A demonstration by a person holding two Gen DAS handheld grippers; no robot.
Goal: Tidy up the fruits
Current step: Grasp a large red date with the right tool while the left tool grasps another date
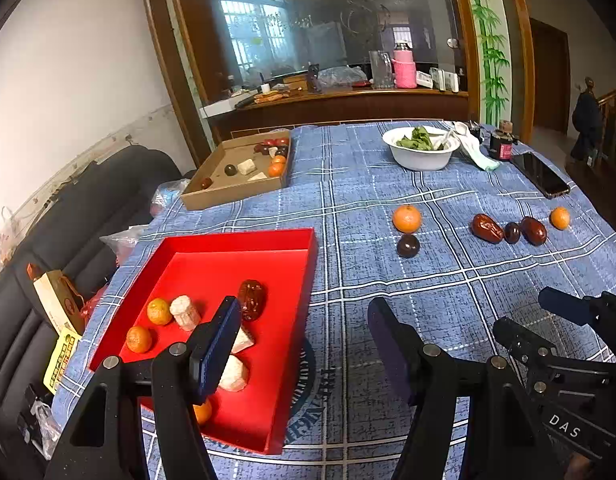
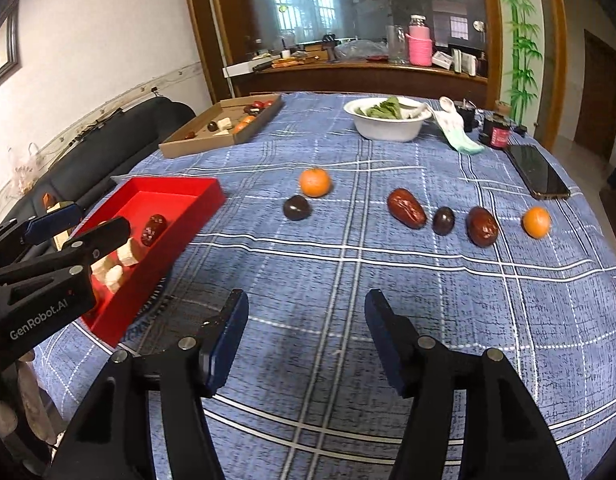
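Note:
A red tray (image 1: 244, 240) (image 2: 176, 190) on the blue checked cloth holds small oranges (image 1: 159, 311), white chunks (image 1: 184, 312) and a red date (image 1: 252, 299). Loose on the cloth lie an orange (image 2: 315, 182), a dark plum (image 2: 296, 207), a red date (image 2: 406, 208), a second plum (image 2: 443, 220), a second date (image 2: 482, 226) and a small orange (image 2: 536, 221). My left gripper (image 1: 304, 312) is open and empty over the tray's right edge. My right gripper (image 2: 306, 312) is open and empty above bare cloth, short of the loose fruit.
A cardboard box (image 1: 212, 196) with more fruit stands at the far left. A white bowl (image 2: 387, 130) of greens, a dark jar (image 2: 497, 133) and a phone (image 2: 537, 172) are at the back right. A dark sofa (image 1: 68, 216) is left of the table.

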